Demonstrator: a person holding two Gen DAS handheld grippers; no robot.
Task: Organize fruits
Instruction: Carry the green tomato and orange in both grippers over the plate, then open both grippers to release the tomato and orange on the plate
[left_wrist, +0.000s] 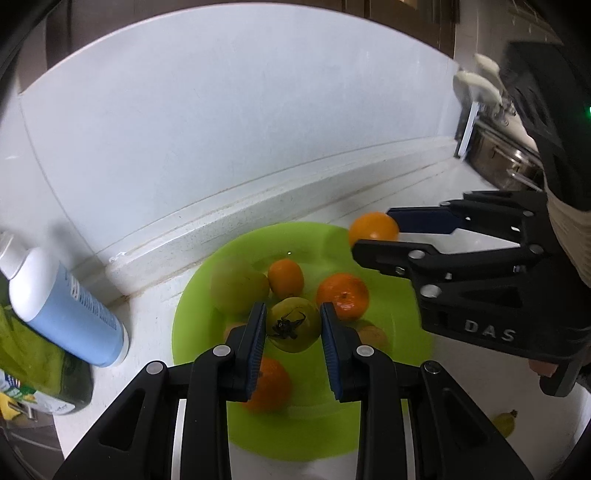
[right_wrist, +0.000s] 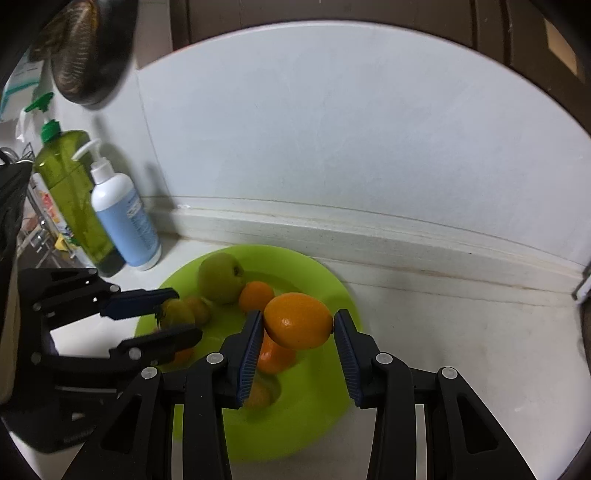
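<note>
A lime-green plate (left_wrist: 199, 295) (right_wrist: 332, 291) lies on the white counter against the wall. My left gripper (left_wrist: 293, 323) is shut on a yellow-green tomato (left_wrist: 293, 325) with a dark stem, held over the plate. My right gripper (right_wrist: 298, 321) is shut on an orange lemon-shaped fruit (right_wrist: 298, 320) above the plate's right part; in the left wrist view that fruit (left_wrist: 373, 229) shows at the plate's far right rim. On the plate lie a green apple (right_wrist: 219, 277), a small orange (right_wrist: 255, 295), a mandarin (left_wrist: 342, 295) and another orange (left_wrist: 271, 384).
A blue-and-white pump bottle (right_wrist: 123, 218) and a green soap bottle (right_wrist: 75, 206) stand left of the plate. A banana tip (left_wrist: 506, 422) lies on the counter at the right. A metal pot (left_wrist: 502, 155) sits far right. A raised ledge (right_wrist: 369, 229) runs behind the plate.
</note>
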